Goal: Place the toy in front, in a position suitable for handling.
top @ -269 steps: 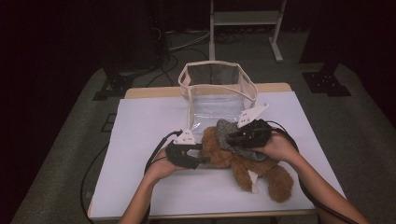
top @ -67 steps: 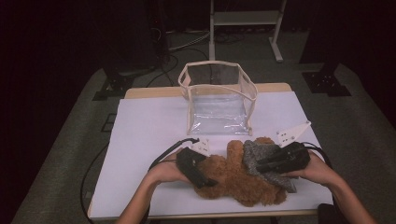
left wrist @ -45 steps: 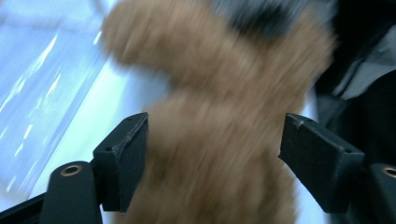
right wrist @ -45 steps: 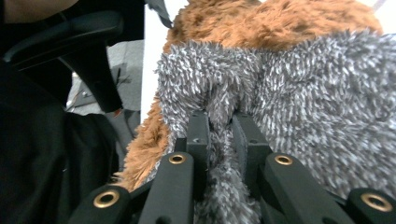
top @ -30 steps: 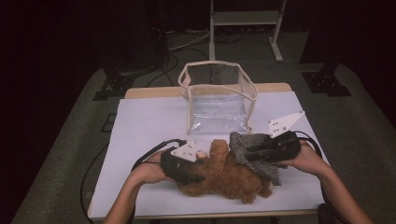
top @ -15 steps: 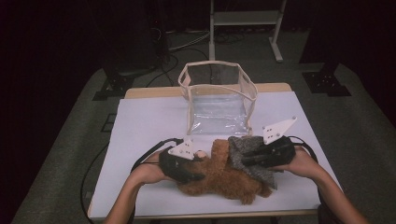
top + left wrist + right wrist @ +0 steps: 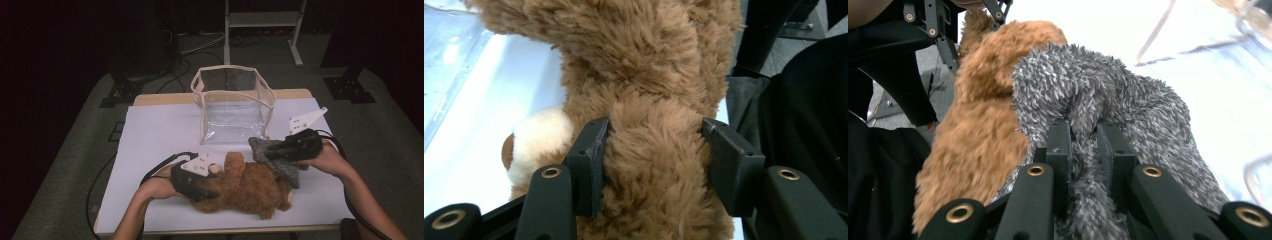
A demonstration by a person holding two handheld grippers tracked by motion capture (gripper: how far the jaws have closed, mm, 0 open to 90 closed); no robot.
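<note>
Both grippers grip soft things at the near edge of the table. Left gripper (image 7: 200,180), at about seven o'clock on the tabletop, has its jaws part-way open around a thick limb of the brown teddy bear (image 7: 250,187); they have just been opening a little, yet the pads (image 7: 591,160) still dent the fur on both sides. Right gripper (image 7: 285,149), at four o'clock, is pinched nearly closed on a fold of the grey fuzzy cloth (image 7: 272,157), which lies against the bear's far side. The clear bag (image 7: 232,107) stands open at twelve o'clock, apart from both.

Risk, as I judge it: the left hold may slip off the plush, so the bear sags, or the cloth may drag the bear along.

The white table (image 7: 160,135) sits on grey carpet; the room beyond is dark, with stand legs and cables.
</note>
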